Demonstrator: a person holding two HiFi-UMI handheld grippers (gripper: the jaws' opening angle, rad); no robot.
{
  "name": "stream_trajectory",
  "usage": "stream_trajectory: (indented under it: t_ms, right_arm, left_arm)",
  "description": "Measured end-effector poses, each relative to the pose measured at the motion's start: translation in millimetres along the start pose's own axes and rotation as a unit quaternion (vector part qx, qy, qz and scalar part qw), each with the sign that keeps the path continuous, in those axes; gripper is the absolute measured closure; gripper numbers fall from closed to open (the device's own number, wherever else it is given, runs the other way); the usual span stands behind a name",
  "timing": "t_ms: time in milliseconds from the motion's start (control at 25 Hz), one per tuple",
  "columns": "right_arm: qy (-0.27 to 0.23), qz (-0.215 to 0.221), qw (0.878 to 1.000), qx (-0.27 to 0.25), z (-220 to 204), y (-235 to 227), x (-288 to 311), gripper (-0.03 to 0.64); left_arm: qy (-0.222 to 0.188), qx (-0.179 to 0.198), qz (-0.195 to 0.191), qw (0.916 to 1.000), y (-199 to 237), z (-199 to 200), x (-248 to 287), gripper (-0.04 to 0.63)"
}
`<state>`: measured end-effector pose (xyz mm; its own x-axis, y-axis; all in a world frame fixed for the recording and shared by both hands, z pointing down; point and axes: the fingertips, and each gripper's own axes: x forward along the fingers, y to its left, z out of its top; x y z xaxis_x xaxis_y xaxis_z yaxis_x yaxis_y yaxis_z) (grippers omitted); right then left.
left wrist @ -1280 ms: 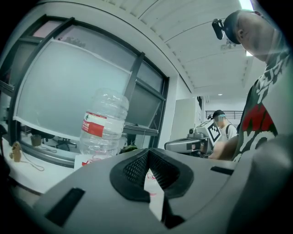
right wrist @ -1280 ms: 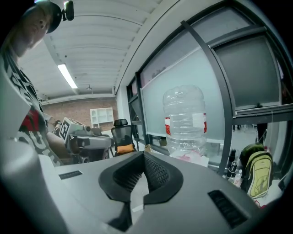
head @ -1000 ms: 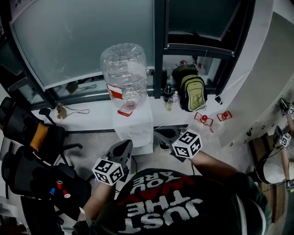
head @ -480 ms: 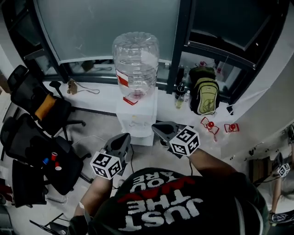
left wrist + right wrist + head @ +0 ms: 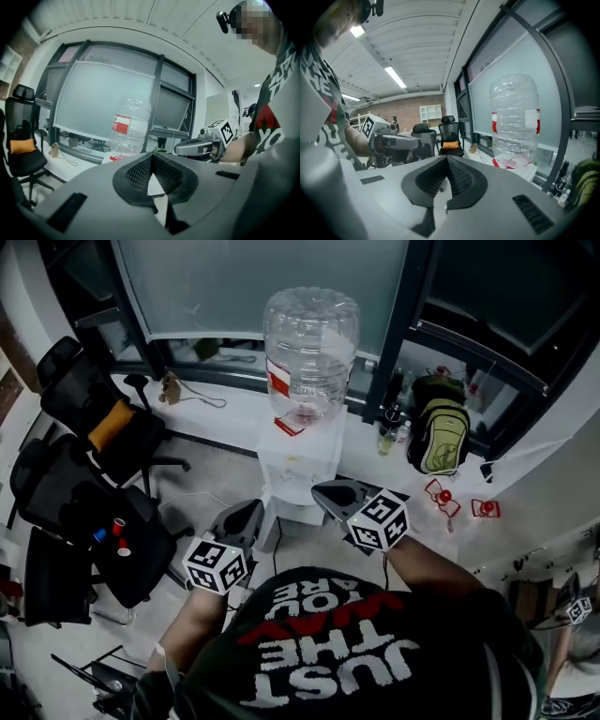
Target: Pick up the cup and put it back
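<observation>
Left gripper (image 5: 249,510) and right gripper (image 5: 323,493) — jaws together — face water dispenser (image 5: 300,470).

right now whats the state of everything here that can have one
left hand-held gripper: shut, nothing between the jaws
right hand-held gripper: shut, nothing between the jaws
water bottle: upside down on the dispenser, looks empty or nearly so
backpack: upright on the ledge
red cups: on a black chair, not held
</observation>
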<state>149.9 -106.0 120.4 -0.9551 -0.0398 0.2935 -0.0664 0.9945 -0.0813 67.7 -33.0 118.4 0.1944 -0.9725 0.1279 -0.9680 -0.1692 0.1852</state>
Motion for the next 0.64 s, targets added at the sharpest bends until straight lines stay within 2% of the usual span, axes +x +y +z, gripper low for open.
stream_trajectory:
  t_ms: [640]
  right_arm:
    - [0.009,0.004,1.0,-0.012,-5.9,1.8,-28.4,0.584]
  left_arm:
    - [0.003,0.01,-0.019,0.9998,-32.0,2.9,11.3,0.595]
